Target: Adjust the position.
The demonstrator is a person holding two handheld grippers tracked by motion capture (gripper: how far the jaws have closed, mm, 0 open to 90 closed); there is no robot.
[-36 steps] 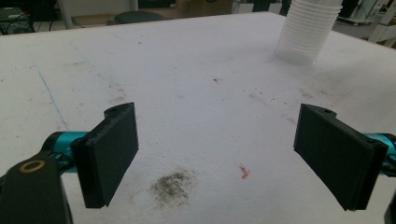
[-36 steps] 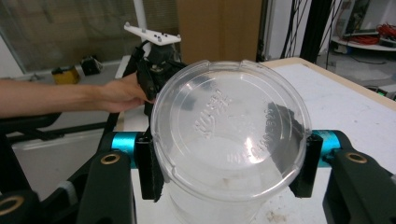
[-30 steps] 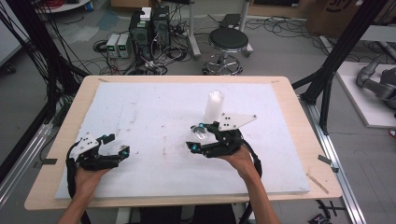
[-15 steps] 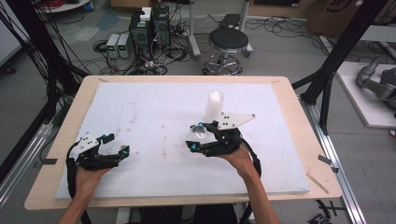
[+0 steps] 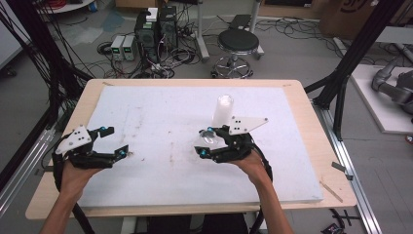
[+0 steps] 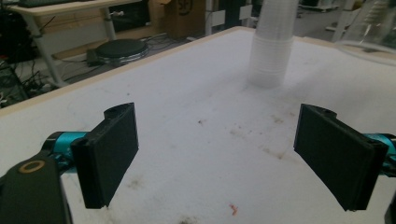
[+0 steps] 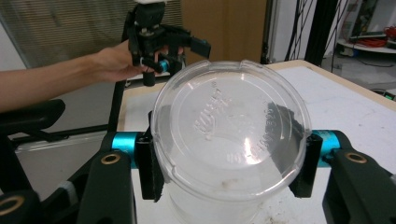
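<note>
My right gripper [image 5: 205, 141] is shut on a clear plastic cup [image 5: 206, 138] lying on its side just above the white board. In the right gripper view the cup [image 7: 229, 135] shows its round embossed base, with the black pads [image 7: 150, 163] pressing its sides. A tall stack of clear cups [image 5: 223, 111] stands upright just behind that gripper; it also shows in the left gripper view [image 6: 273, 46]. My left gripper [image 5: 117, 140] hovers at the left of the board, open, with nothing between its jaws [image 6: 217, 158].
A white foam board [image 5: 160, 112] covers most of the wooden table [image 5: 311, 122]. Black frame posts [image 5: 341, 73] stand at both sides. Beyond the far edge are a stool [image 5: 237, 44] and computer boxes [image 5: 156, 24] with cables on the floor.
My left gripper has lifted off the board and hangs higher, its jaws as wide as before. The right gripper and its cup have stayed put.
</note>
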